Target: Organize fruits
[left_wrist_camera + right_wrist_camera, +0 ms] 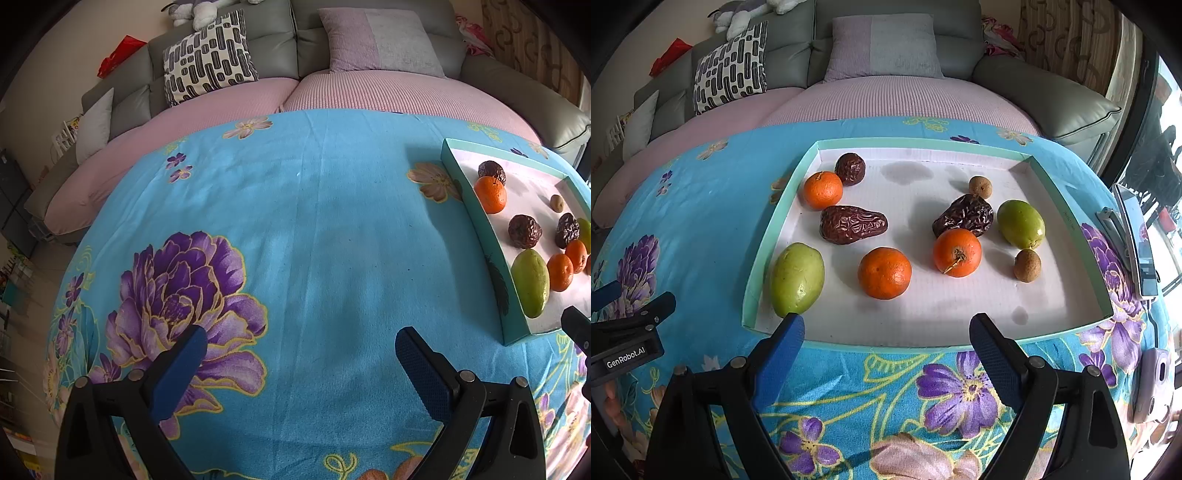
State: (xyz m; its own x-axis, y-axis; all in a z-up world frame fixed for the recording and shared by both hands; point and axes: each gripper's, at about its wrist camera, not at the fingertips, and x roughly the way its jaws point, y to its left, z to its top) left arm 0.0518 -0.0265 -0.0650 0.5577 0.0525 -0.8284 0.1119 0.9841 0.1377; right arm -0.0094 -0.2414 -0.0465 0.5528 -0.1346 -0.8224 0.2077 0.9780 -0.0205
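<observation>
A shallow teal-rimmed tray (753,280) with a white floor lies on the blue floral cloth. In it are three oranges (884,272), three wrinkled dark dates (851,224), two green fruits (796,278) and two small brown longans (1027,265). My right gripper (886,332) is open at the tray's near rim, nothing between its fingers. The left gripper (297,349) is open too, above bare cloth left of the tray (476,229). From the left wrist view, the same fruits sit at the right edge, an orange (490,194) nearest the far corner.
A grey sofa (229,48) with pink covers and cushions runs along the table's far side. A phone on a stand (1137,236) and a small pale camera (1154,384) sit right of the tray. The cloth (295,221) left of the tray is bare.
</observation>
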